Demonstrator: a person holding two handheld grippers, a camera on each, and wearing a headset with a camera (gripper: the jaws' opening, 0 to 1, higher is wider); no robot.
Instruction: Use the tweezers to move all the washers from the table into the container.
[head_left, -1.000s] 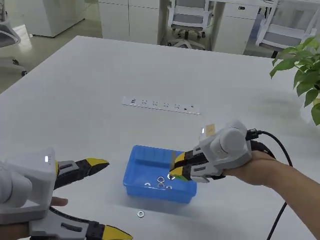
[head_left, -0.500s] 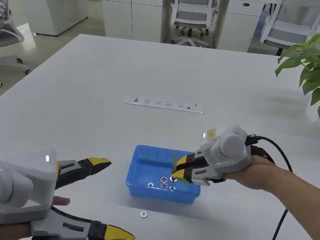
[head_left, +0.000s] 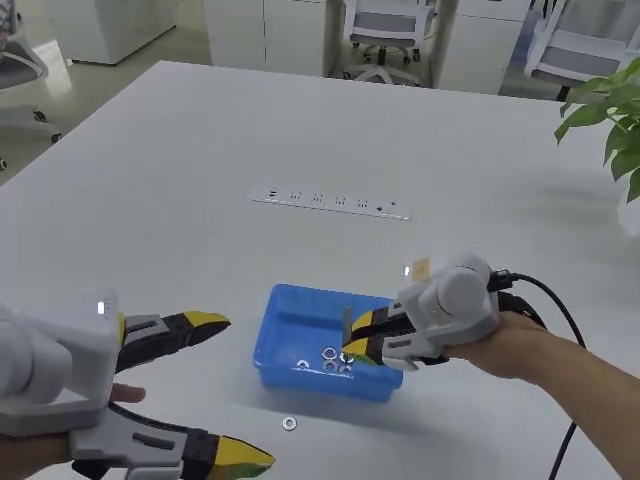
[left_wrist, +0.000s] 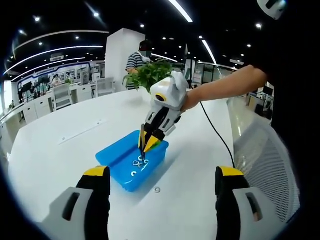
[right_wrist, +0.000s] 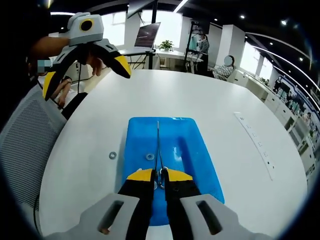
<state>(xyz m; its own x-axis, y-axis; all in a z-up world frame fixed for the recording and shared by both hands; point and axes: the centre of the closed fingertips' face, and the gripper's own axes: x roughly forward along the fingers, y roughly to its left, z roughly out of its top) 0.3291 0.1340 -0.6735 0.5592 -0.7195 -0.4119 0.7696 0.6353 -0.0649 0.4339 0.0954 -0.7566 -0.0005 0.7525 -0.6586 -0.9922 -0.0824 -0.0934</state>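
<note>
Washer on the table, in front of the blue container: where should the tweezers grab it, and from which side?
Probably pinch the washer across its ring: one tip of the tweezers in the hole, one outside the rim, from above. It lies flat on the table, so no edge stands up, and it sits apart from the container.

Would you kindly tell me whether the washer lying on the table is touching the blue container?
Apart. The head view shows bare table between the washer and the blue container.
</note>
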